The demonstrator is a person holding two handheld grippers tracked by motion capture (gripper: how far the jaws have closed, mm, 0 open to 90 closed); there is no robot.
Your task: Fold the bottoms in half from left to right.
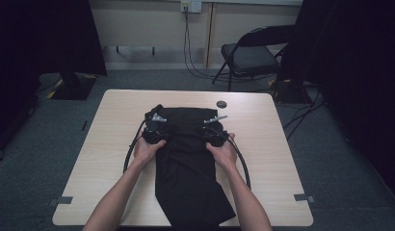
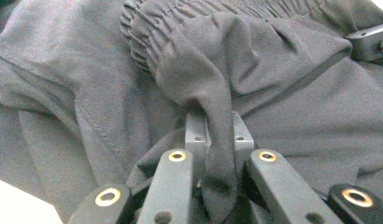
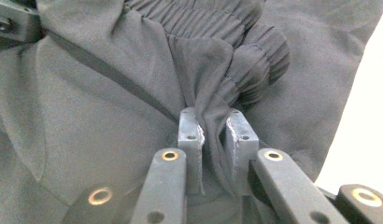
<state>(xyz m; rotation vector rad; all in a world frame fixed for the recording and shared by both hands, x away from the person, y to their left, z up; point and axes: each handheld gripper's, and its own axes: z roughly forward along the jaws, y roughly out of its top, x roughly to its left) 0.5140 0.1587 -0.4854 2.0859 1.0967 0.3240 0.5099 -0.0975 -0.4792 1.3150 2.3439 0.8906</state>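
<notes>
A pair of black trousers [image 1: 190, 163] lies lengthwise on the light wooden table [image 1: 263, 144], its gathered waistband at the far end. My left gripper [image 1: 154, 126] is at the cloth's left side, my right gripper [image 1: 216, 127] at its right side. In the left gripper view the left gripper [image 2: 219, 128] is shut on a pinched fold of the black cloth [image 2: 199, 79] just below the elastic waistband [image 2: 147, 28]. Seen from the right gripper view, the right gripper [image 3: 217, 128] is shut on a similar fold [image 3: 213, 93] beside the ruched waistband [image 3: 255, 65].
A small dark round disc [image 1: 221, 104] sits on the table beyond the trousers. A black folding chair [image 1: 251, 55] stands behind the table at the right. Grey tape marks [image 1: 304, 197] lie near the table's front corners. Cables loop beside both hands.
</notes>
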